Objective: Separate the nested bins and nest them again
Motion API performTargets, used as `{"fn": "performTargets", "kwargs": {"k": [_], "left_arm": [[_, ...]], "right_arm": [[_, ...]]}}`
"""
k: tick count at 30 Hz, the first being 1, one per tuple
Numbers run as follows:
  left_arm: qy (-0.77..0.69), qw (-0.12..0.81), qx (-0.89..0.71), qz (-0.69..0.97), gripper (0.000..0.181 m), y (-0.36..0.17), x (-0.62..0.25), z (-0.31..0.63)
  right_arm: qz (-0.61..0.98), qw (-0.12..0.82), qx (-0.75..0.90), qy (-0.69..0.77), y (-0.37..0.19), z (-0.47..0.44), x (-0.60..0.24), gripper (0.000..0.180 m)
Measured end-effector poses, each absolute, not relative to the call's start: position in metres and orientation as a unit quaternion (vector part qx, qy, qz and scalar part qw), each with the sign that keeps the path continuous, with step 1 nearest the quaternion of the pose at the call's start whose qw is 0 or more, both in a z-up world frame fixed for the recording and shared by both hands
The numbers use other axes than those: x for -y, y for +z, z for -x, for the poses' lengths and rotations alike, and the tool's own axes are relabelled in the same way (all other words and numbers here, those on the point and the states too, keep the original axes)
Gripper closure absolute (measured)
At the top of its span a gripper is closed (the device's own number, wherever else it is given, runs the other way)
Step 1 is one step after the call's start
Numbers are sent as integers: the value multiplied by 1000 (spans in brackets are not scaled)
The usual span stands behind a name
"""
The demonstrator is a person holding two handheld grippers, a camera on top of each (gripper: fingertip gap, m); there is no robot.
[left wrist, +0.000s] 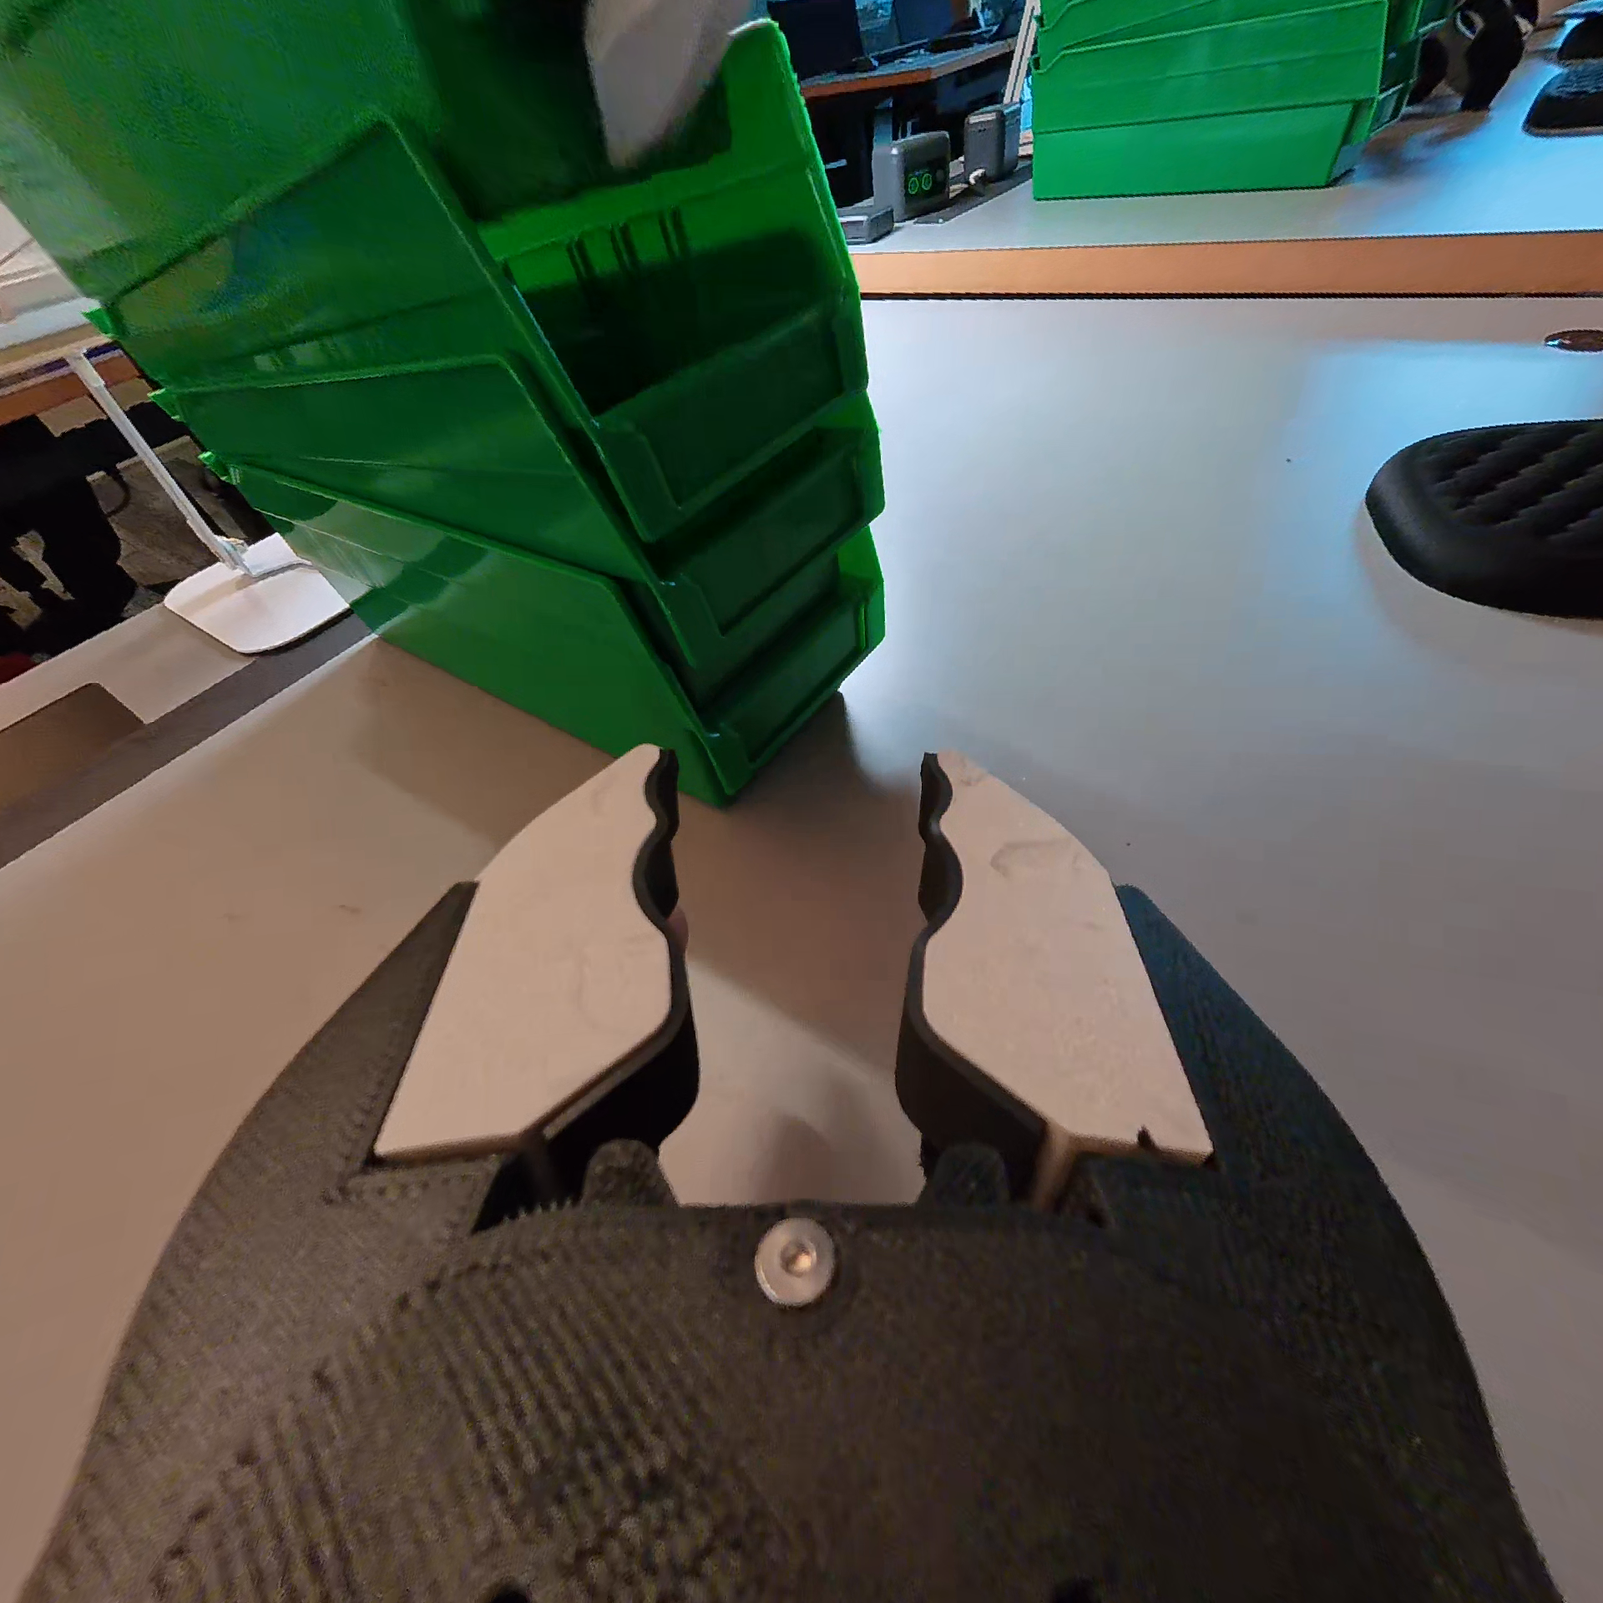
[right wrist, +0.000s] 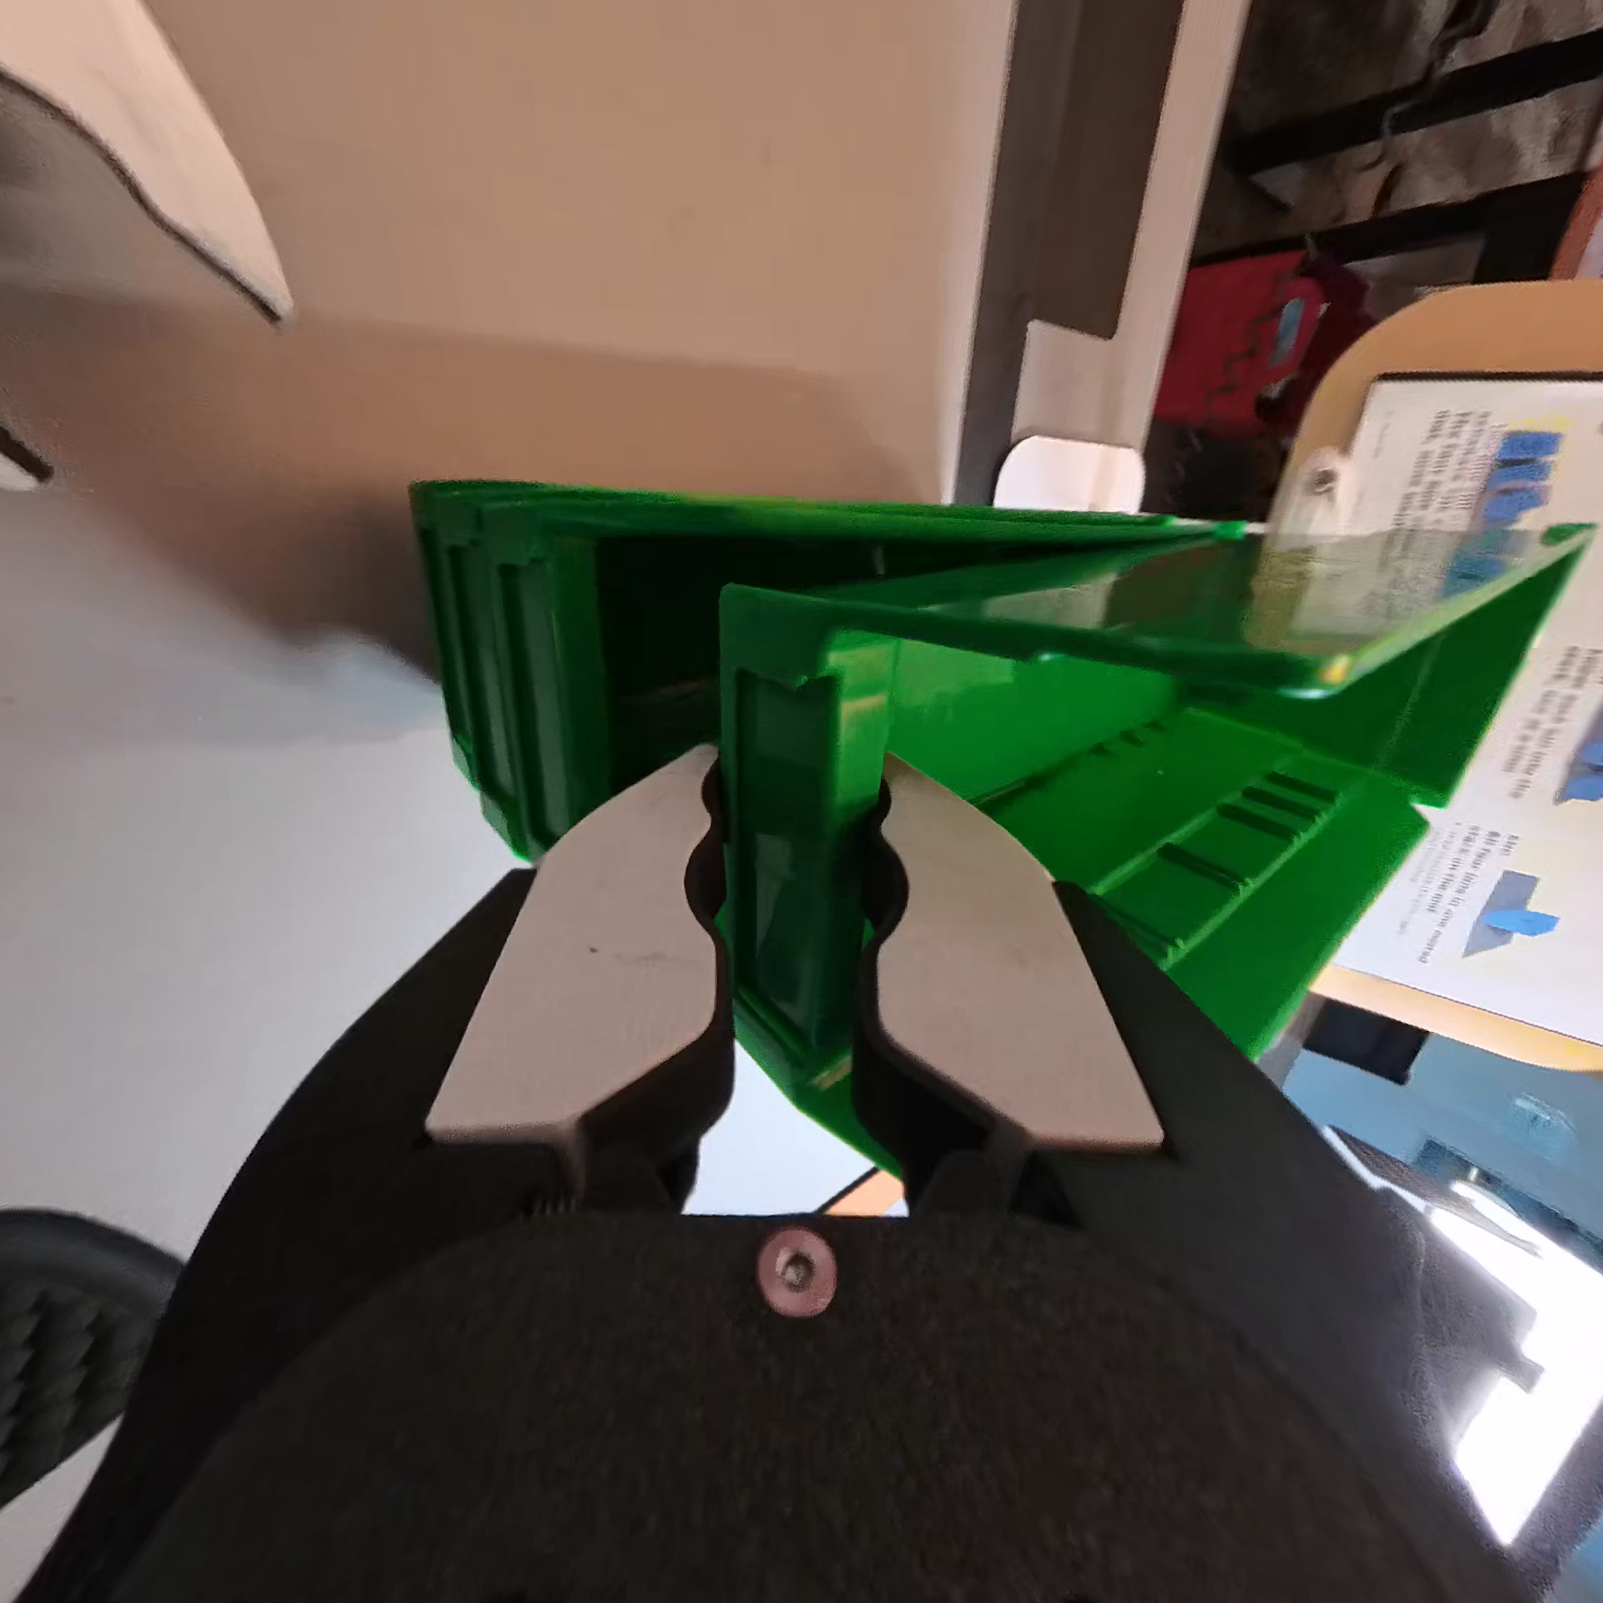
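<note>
A stack of nested green bins (left wrist: pixel 538 624) stands on the grey table (left wrist: pixel 1128 694), its open fronts facing me. The top green bin (left wrist: pixel 659 260) is tilted up out of the stack. My right gripper (right wrist: pixel 798 768) is shut on that bin's front lip (right wrist: pixel 785 867); the bin's body (right wrist: pixel 1214 781) stretches away from it, with the rest of the stack (right wrist: pixel 520 651) behind. One blurred white finger (left wrist: pixel 651 78) of the right gripper shows at the top of the left wrist view. My left gripper (left wrist: pixel 798 772) is open and empty, low over the table just before the stack's bottom front corner.
A second stack of green bins (left wrist: pixel 1206 95) stands on the far table. A black mesh pad (left wrist: pixel 1501 512) lies at the right. A white stand base (left wrist: pixel 251 598) sits beyond the table's left edge. A printed sheet on a wooden board (right wrist: pixel 1475 694) is beside the held bin. About 15 cm separates my left fingertips from my right.
</note>
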State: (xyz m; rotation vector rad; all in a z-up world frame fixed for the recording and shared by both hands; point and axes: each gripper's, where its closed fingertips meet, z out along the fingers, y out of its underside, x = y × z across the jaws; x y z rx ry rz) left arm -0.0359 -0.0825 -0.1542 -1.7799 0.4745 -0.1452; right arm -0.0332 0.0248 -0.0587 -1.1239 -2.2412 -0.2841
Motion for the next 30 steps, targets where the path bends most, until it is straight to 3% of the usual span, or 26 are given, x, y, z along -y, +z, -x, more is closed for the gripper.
{"fn": "performTargets", "kwargs": {"k": [7,13,23,30], "left_arm": [[-65,596,-207,773,127,-159,81,34],[-62,596,-206,774,127,-159,81,35],[-67,600,-200,772,127,-156,82,36],[-59,601,-191,774,128,-159,79,40]], "right_arm": [[426,291,852,-94,-82,27,-8,150],[406,328,847,-97,-82,31,-8,134],[456,485,731,148,-21,-23,22,131],[551,533,600,228,-91,-89,-19,127]]}}
